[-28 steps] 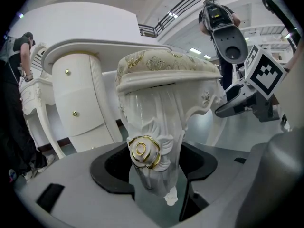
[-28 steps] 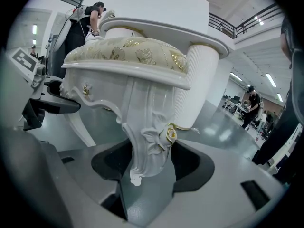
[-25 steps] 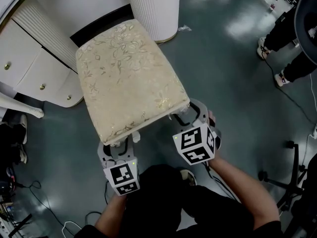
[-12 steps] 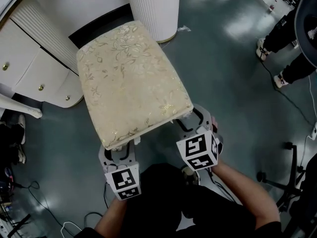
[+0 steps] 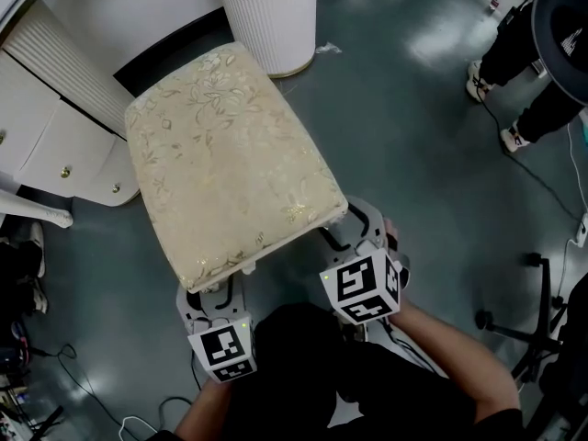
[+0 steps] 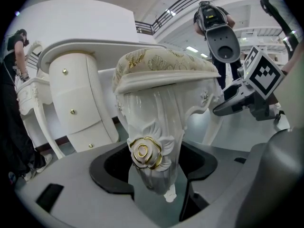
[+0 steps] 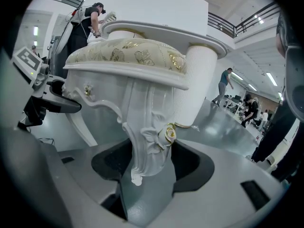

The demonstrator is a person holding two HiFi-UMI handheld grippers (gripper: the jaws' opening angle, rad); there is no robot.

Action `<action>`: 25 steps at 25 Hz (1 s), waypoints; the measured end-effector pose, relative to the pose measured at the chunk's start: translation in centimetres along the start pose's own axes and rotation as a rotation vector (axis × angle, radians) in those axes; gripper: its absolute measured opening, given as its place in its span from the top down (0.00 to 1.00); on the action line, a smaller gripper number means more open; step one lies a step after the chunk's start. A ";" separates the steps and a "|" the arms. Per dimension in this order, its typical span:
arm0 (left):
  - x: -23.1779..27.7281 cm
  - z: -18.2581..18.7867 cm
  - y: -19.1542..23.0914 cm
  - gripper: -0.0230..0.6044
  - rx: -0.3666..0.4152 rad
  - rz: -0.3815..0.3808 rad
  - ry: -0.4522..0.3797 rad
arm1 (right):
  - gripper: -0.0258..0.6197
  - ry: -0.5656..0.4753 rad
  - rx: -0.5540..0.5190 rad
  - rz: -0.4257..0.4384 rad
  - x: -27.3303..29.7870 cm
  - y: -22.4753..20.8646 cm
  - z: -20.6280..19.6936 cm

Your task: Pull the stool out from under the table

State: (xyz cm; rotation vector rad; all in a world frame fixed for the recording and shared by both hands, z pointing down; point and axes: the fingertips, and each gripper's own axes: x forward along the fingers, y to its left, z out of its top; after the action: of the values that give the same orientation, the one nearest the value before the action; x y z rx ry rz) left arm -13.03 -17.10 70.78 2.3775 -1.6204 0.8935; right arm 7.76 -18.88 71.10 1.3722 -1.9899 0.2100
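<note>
The stool (image 5: 225, 154) has a cream floral cushion and white carved legs; it stands on the grey floor just in front of the white table (image 5: 55, 35). My left gripper (image 5: 213, 288) sits at the stool's near left corner. It is shut on the front left leg (image 6: 152, 146), whose gold rose lies between the black pads. My right gripper (image 5: 354, 223) is at the near right corner, shut on the front right leg (image 7: 149, 141). In each gripper view the other gripper shows beside the stool. The back legs are hidden in the head view.
The table's fluted pedestal (image 5: 266, 16) stands right behind the stool, and a drawer unit (image 5: 64, 154) at its left. A person's shoes (image 5: 482, 81) are at the upper right, an office chair base (image 5: 542, 329) at the right, cables at the lower left.
The stool has slid a little toward me and away from the table, with both grippers still on its front legs.
</note>
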 end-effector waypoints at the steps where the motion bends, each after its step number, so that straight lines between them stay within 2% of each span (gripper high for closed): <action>1: 0.0 0.0 0.0 0.50 0.005 -0.002 0.004 | 0.56 0.006 0.002 0.002 0.0 0.0 -0.1; 6: -0.1 -0.1 -0.1 0.49 0.016 -0.031 0.040 | 0.56 0.006 0.043 0.036 -0.8 0.1 0.0; 10: -0.7 -0.4 -0.2 0.49 0.033 -0.069 0.061 | 0.57 -0.021 0.023 0.062 -2.3 -0.2 0.7; 14: -1.9 -1.4 -0.5 0.55 0.083 -0.145 0.100 | 0.59 -0.039 0.022 0.100 -4.3 -0.4 1.1; 16: -2.7 -2.1 -0.2 0.56 0.105 -0.200 0.129 | 0.66 -0.044 0.029 0.099 -5.4 -1.4 1.5; 18: -3.6 -2.1 0.4 0.58 0.132 -0.244 0.140 | 0.79 -0.059 0.025 0.077 -6.5 -2.7 2.1; 20: -4.7 -1.7 1.2 0.60 0.153 -0.265 0.135 | 0.84 -0.086 -0.017 0.036 -7.6 -4.2 3.1; 23: -6.3 -0.9 3.5 0.74 0.144 -0.232 0.120 | 0.91 -0.139 -0.101 -0.019 -9.3 -5.9 5.3; 25: -7.4 0.6 5.3 0.85 0.143 -0.191 0.072 | 0.93 -0.172 -0.119 -0.014 -10.0 -6.3 7.2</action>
State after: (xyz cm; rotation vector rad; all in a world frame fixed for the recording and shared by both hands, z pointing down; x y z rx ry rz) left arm -19.32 -13.56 65.21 2.5090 -1.3174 1.0754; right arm 11.97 -17.54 57.97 1.3666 -2.0958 -0.0351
